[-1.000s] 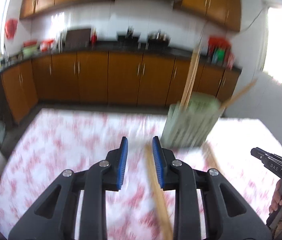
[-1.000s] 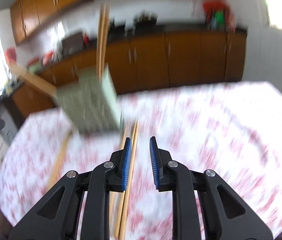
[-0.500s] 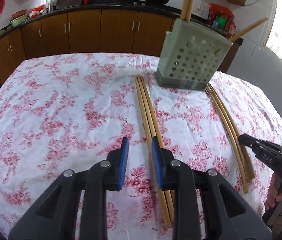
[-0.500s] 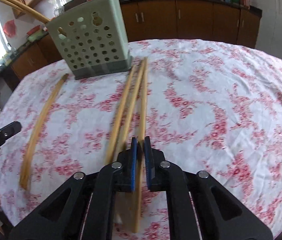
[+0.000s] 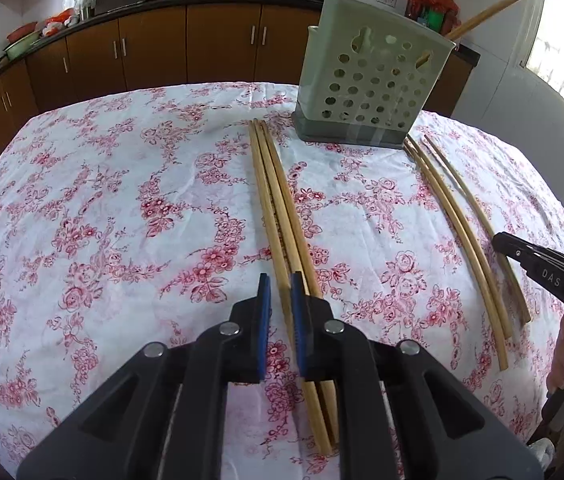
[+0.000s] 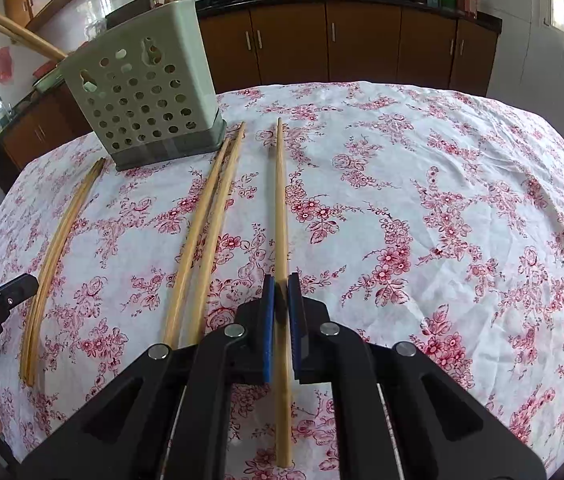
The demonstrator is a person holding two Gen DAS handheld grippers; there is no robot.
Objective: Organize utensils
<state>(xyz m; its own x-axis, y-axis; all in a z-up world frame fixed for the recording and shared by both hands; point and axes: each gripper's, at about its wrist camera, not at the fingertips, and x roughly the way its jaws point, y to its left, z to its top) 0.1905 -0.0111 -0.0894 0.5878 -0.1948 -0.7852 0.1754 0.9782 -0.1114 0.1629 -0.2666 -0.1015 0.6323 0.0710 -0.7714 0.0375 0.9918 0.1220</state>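
Note:
A pale green perforated utensil holder (image 5: 370, 76) stands at the far side of the floral tablecloth, with several chopsticks standing in it; it also shows in the right wrist view (image 6: 142, 88). My left gripper (image 5: 280, 292) is open, its jaws astride one of three wooden chopsticks (image 5: 278, 200) lying side by side. My right gripper (image 6: 281, 292) is shut on a single wooden chopstick (image 6: 280, 200), which points away toward the holder. Two chopsticks (image 6: 210, 220) lie left of it, and a curved pair (image 6: 62, 232) lies further left.
Curved chopsticks (image 5: 458, 228) lie right of the holder in the left wrist view, next to the other gripper's tip (image 5: 538, 264). Brown kitchen cabinets (image 6: 322, 40) and a counter with woks stand behind the table. The tablecloth (image 5: 102, 220) is wrinkled.
Both grippers dropped toward the table. My right gripper closed on one chopstick and drew it right, away from the other two. My left gripper narrowed around a chopstick.

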